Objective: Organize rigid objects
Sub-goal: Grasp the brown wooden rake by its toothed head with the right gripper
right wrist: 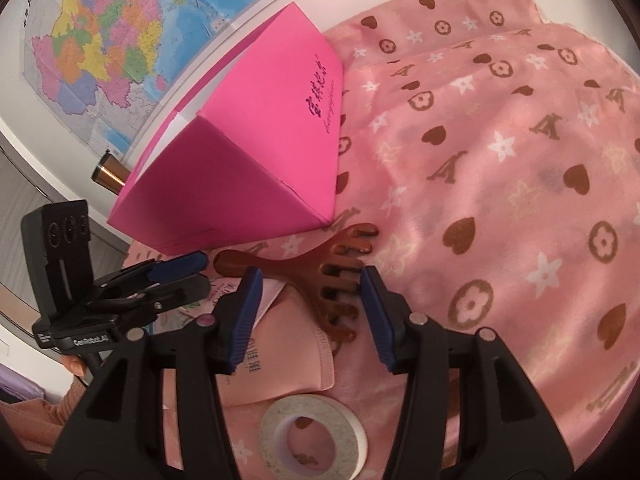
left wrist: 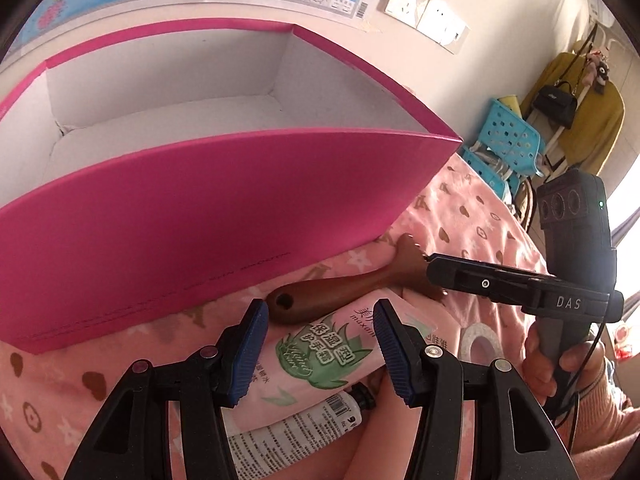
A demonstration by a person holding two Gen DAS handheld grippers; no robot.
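Observation:
A pink hand cream tube (left wrist: 320, 360) lies slantwise on the pink bedspread. My left gripper (left wrist: 320, 352) straddles it, pads close beside its edges, and no squeeze shows on the tube. A brown wooden comb (right wrist: 320, 276) lies in front of the magenta box (right wrist: 248, 168). Its toothed head sits between the pads of my right gripper (right wrist: 312, 312), which stands open with gaps on both sides. From the left wrist view the comb (left wrist: 340, 292) runs behind the tube, with the right gripper (left wrist: 434, 270) at its head. The box (left wrist: 200, 220) is open-topped, white inside, with nothing in it.
A white tube (left wrist: 296, 436) lies under the pink one. A tape roll (right wrist: 312, 432) and a pink packet (right wrist: 280, 360) lie under the right gripper. A bronze cylinder (right wrist: 110, 174) sits behind the box by the wall. A blue chair (left wrist: 504, 140) stands beyond the bed.

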